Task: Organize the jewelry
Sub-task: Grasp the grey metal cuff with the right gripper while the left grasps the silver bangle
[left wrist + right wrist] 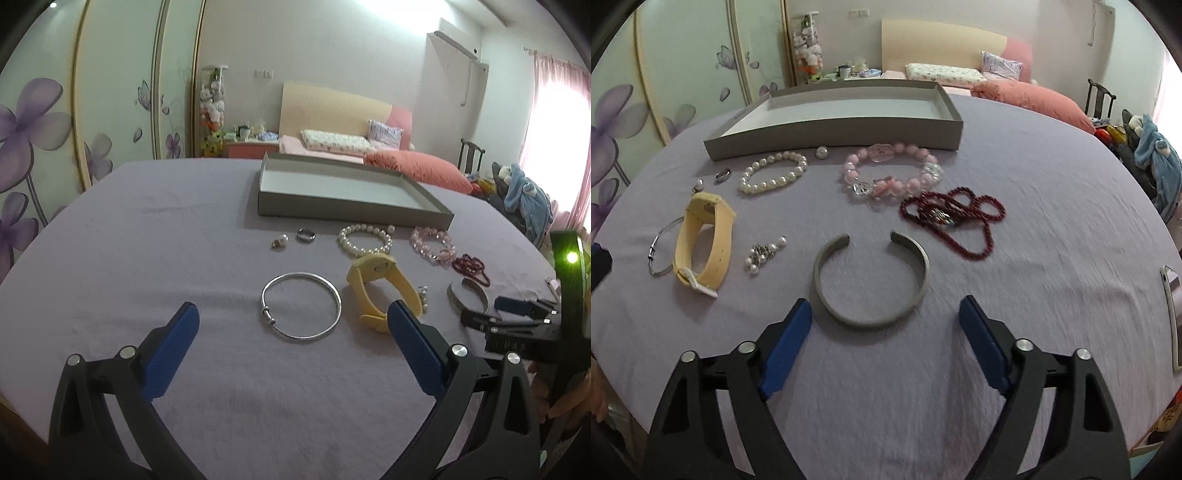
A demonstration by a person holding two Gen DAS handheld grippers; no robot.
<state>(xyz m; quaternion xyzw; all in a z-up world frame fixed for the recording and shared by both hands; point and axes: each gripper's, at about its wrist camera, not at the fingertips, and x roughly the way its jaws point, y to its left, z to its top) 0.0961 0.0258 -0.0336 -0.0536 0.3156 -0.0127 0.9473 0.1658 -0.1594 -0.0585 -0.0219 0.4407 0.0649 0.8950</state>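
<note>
The left gripper (291, 314) stands with its blue pads wide apart and nothing between them, held low over the near part of the table (147, 229), which is covered in a lilac cloth. Just beyond its fingertips lies a thin silver bangle (301, 305), flat on the cloth; just right of that, partly behind the right finger, stands a yellow watch strap (373, 284) on its edge. The right gripper (884, 310) is likewise spread wide and empty, pointing at a grey open cuff (870, 279) that lies flat just ahead of its fingertips, the gap of the cuff turned toward the far edge. Left of the cuff is a small cluster of pearl earrings (764, 254), then the yellow strap and the silver bangle toward the left edge. Beyond the cuff, a dark red bead strand (955, 216) lies in loose loops, touching nothing else that can be made out. Farther back sit a pink bead bracelet (892, 173) and a white pearl bracelet (774, 171), side by side and apart, with a single loose pearl (821, 152) between them near the tray. A small silver ring (723, 175) and a pearl stud (698, 184) lie left of the pearl bracelet. A shallow grey tray (834, 136) stands along the far edge, behind all the jewellery. A flat white-edged object (1171, 314) lies at the right edge; its kind cannot be told.
</note>
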